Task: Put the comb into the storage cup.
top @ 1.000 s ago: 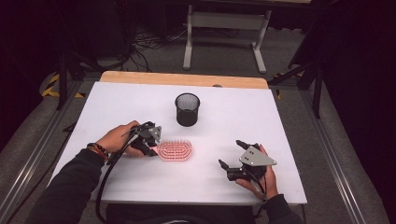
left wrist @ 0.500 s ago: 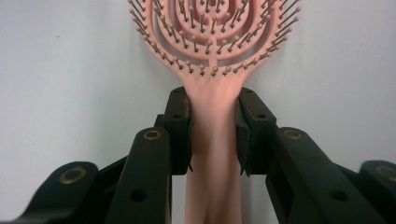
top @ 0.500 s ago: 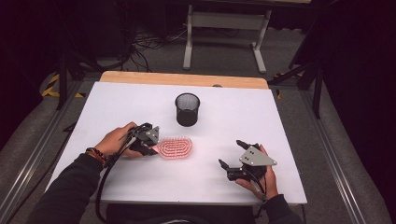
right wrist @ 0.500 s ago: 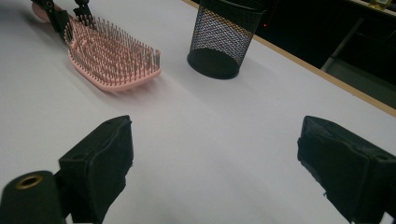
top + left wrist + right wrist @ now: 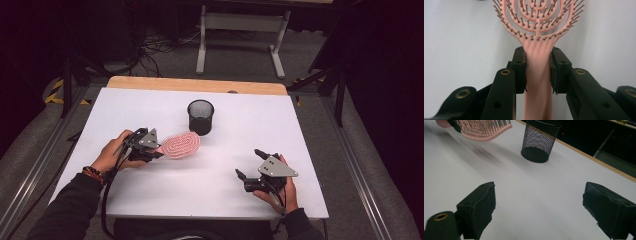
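The hairbrush (image 5: 181,144) is made of pink plastic. Its head is oval and open, built from thin curved ribs like loops inside loops, and each rib carries short bristles with small round tips. The handle (image 5: 538,82) is smooth and narrow, and it widens where it joins the head. In the left gripper view the left gripper (image 5: 538,68) is clamped on this handle: the 2 black pads press on it from both sides, just below the head. In the right gripper view the brush is raised above the white table (image 5: 150,195), with the bristles pointing down and a soft shadow under it.

In the high view the brush head is near the cup (image 5: 200,116), a little in front of it and to its left, not touching. The cup is a black round holder of fine wire mesh with a solid dark base, and it stands upright near the middle of the table. The table top is matte white, with a strip of light wood (image 5: 197,85) along the far edge.

The right gripper (image 5: 252,162) is well apart from the brush, at the near right side of the table. Its 2 jaws stand wide apart with nothing between them, and the black pads look rough and soft. Between the brush and the cup the table surface is bare.
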Tool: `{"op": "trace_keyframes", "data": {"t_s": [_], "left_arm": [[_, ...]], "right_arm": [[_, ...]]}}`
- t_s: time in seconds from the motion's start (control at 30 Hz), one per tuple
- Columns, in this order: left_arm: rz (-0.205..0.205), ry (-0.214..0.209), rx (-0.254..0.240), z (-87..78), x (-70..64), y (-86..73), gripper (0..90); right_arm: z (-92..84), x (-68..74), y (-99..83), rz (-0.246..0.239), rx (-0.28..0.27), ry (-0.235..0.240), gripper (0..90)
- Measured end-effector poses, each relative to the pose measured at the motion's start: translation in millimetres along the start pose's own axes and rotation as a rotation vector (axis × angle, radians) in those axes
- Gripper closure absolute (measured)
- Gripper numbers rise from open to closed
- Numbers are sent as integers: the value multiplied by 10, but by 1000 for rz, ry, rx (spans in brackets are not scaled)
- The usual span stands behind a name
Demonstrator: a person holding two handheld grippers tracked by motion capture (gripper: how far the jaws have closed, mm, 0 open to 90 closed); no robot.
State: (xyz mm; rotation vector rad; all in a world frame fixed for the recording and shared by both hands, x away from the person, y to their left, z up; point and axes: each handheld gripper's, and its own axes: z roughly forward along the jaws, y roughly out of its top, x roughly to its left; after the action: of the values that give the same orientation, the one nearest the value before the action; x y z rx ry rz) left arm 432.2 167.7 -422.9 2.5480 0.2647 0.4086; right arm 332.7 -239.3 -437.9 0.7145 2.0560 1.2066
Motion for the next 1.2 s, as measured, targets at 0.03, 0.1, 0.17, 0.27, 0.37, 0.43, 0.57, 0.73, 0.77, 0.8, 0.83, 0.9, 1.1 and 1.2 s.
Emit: {"op": "trace_keyframes", "data": {"t_s": [0.03, 0.1, 0.17, 0.27, 0.37, 0.43, 0.57, 0.73, 0.77, 0.8, 0.83, 0.9, 1.1, 1.2], "left_arm": [[-7, 2, -12, -14, 0, -18, 696], [-16, 20, -36, -36, -1, -39, 696], [-32, 36, -74, -70, -4, -66, 696], [-51, 52, -127, -104, 0, -98, 696], [-70, 82, -174, -142, 0, -128, 696], [-84, 90, -203, -169, 3, -141, 696], [-97, 118, -256, -228, -12, -163, 696], [-121, 141, -334, -284, -23, -187, 696], [-124, 139, -346, -286, -24, -190, 696], [-125, 143, -352, -288, -25, -192, 696], [-124, 151, -359, -289, -26, -193, 696], [-132, 145, -375, -286, -32, -196, 696], [-148, 175, -425, -295, -63, -192, 696], [-159, 190, -447, -299, -83, -188, 696]], "right_arm": [[-2, 0, 1, -1, -2, -1, 121], [-5, 1, 4, 0, -4, 2, 120], [-5, 4, 5, 1, -8, 7, 120], [-6, 8, 6, -1, -9, 5, 117], [-12, 4, 7, -2, -14, 2, 116], [-18, -1, 8, 3, -19, 1, 114], [-26, -4, 12, 10, -35, 6, 108], [-31, -10, 15, 18, -39, 7, 104], [-34, -17, 14, 24, -43, 11, 104], [-38, -26, 14, 38, -47, 16, 104], [-42, -37, 14, 50, -52, 22, 104], [-56, -63, 17, 86, -64, 31, 104], [-92, -98, 45, 91, -78, 6, 104], [-96, -99, 58, 86, -78, -2, 104]]}}
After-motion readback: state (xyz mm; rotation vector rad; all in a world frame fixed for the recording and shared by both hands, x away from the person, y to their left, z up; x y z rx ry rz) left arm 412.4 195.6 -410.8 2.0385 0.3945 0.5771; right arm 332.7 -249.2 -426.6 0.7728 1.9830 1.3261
